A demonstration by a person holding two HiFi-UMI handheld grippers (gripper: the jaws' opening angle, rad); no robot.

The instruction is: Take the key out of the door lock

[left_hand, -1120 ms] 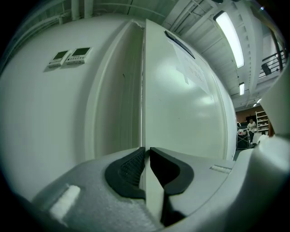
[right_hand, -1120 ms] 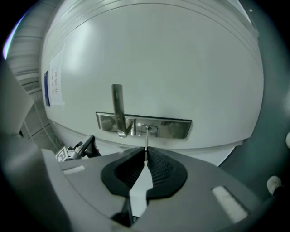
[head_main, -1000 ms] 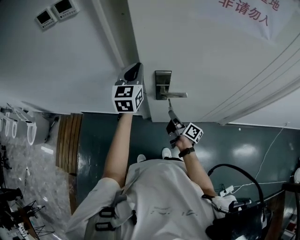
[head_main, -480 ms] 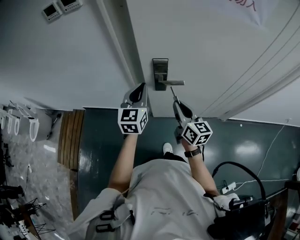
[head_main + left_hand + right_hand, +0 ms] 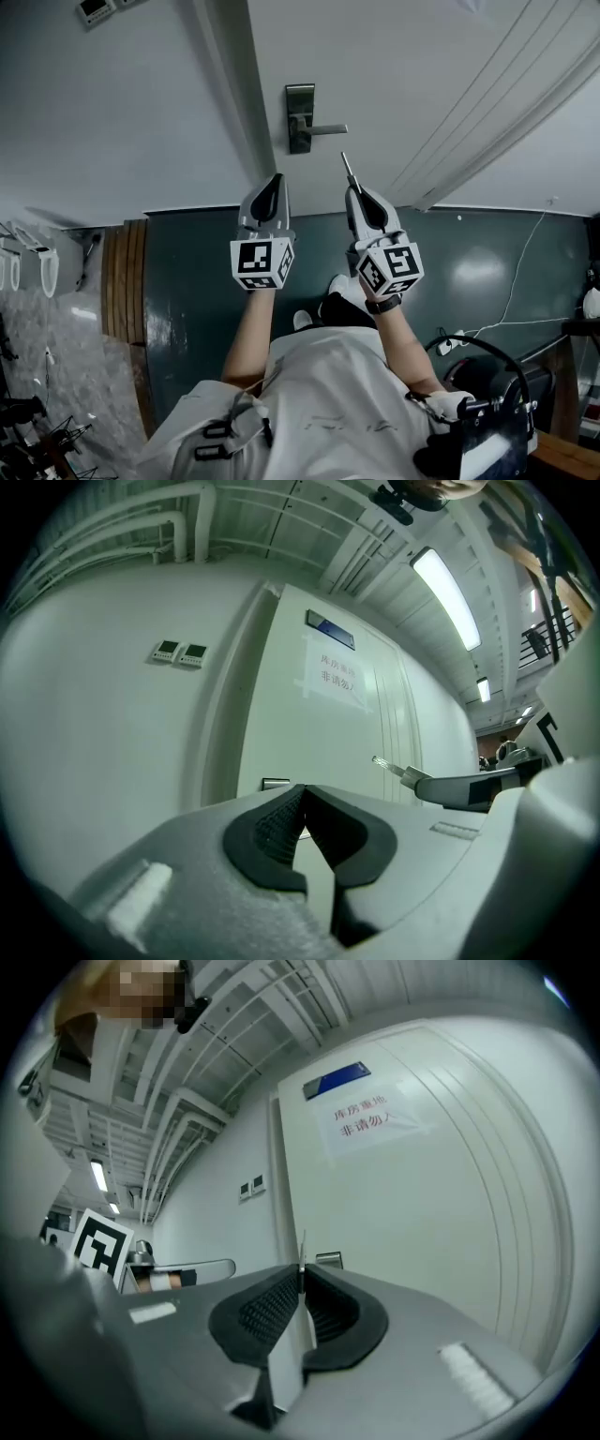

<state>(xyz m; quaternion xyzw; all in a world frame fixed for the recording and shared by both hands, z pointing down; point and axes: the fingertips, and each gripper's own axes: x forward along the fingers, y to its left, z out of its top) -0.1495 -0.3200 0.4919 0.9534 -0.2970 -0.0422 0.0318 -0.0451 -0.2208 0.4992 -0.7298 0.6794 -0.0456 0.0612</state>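
The door (image 5: 403, 84) fills my head view, yet only the gripper views show its paper sign (image 5: 370, 1119), reading 库房重地 非请勿入. The lock (image 5: 300, 117) stands apart from both hands. My left gripper (image 5: 274, 180) is pressed together, empty. My right gripper (image 5: 353, 190) pinches the key (image 5: 346, 167), clear of the lock.

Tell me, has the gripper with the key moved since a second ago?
Yes. The right gripper, shut on the key, has drawn back from the door handle toward the person, leaving a clear gap.
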